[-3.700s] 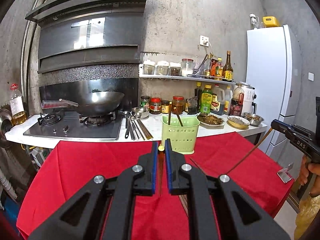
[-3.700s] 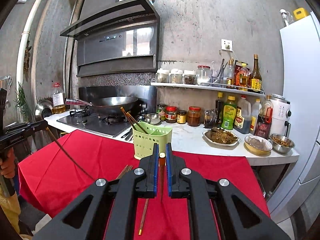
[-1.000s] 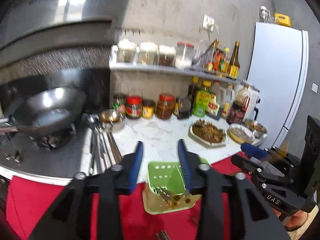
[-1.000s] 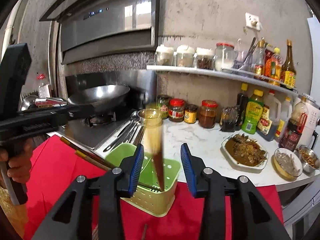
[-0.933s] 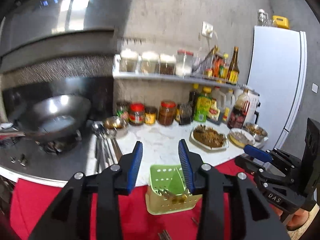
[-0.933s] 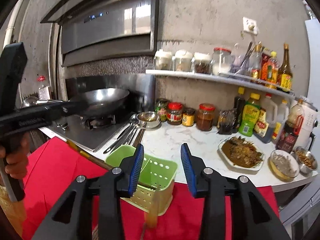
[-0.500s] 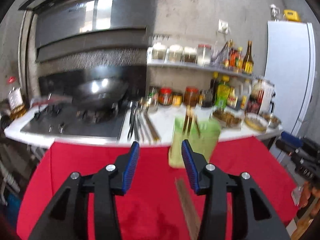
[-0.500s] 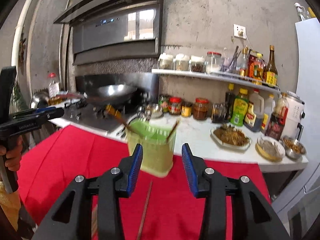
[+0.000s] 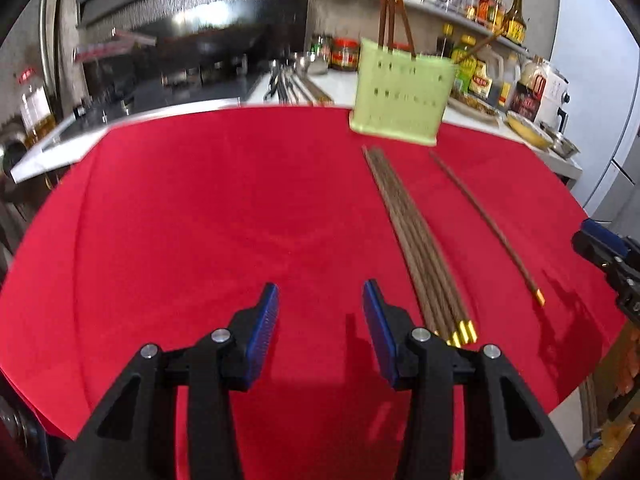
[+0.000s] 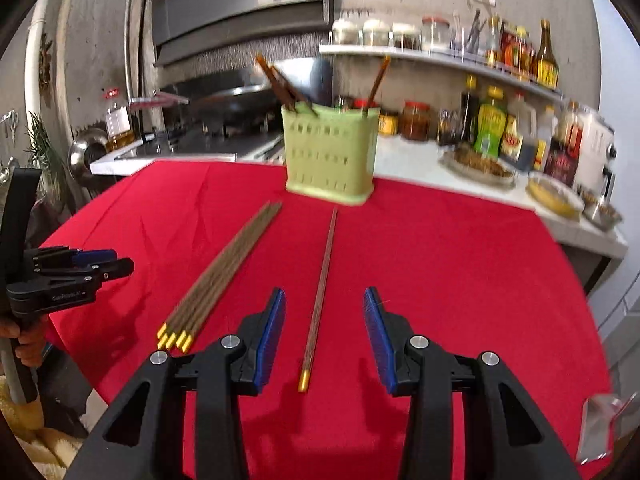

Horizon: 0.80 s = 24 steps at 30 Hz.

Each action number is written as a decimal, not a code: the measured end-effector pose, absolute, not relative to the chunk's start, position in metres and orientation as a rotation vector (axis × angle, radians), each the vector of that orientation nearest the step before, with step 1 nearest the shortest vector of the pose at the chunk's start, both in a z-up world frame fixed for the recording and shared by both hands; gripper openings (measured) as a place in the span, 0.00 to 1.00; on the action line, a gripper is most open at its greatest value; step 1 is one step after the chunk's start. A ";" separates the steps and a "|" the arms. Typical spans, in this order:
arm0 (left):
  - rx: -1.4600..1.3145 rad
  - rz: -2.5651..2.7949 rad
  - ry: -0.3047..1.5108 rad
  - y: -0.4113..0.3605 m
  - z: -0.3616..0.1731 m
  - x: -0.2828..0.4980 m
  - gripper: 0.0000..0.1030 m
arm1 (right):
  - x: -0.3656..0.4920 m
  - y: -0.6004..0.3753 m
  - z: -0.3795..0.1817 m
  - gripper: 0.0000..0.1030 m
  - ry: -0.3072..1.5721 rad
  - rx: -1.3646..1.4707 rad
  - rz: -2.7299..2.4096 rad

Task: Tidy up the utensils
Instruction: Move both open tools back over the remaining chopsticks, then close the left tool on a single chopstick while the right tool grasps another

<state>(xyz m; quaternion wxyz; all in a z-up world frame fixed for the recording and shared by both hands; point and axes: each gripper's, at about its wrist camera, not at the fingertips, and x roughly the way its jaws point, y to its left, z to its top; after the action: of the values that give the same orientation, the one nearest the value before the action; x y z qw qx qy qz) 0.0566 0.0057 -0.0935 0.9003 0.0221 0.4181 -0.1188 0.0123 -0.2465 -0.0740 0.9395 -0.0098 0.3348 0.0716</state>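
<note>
I'm working in a lived-in home kitchen. A range hood (image 10: 240, 12) hangs over a gas stove (image 10: 224, 136), a wall shelf (image 10: 440, 60) carries spice jars and sauce bottles, and more jars (image 10: 416, 124) and dishes of food (image 10: 480, 166) line the white counter (image 10: 412, 164). A white fridge (image 9: 596, 80) stands at the far end.

A plain bright red cloth (image 10: 440, 272) covers the table in front of me. My fingers (image 10: 272, 332) carry blue ribbed pads on black frames. The chopsticks (image 10: 224, 268) are dark brown with yellow-gold tips, as is the single chopstick (image 10: 322, 280) beside them. The holder (image 10: 330, 156) is pale green, patterned with rows of small slots. The countertop (image 10: 416, 160) behind is white.
</note>
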 end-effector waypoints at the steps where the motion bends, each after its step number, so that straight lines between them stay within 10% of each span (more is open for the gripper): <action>1: 0.047 -0.240 0.867 0.007 -0.095 0.056 0.42 | 0.015 -0.246 -0.079 0.40 0.701 -0.019 0.147; 5: 0.032 -0.238 0.882 0.012 -0.100 0.062 0.42 | 0.026 -0.239 -0.094 0.27 0.747 0.001 0.167; 24: 0.141 -0.377 0.926 -0.054 -0.114 0.084 0.42 | 0.036 -0.249 -0.095 0.28 0.742 0.021 0.159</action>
<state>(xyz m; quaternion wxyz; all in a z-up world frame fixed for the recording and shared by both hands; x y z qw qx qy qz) 0.0839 -0.0542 -0.1137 0.8751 0.0677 0.4438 -0.1807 0.0361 -0.2486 -0.0954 0.9289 0.0100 0.3620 0.0775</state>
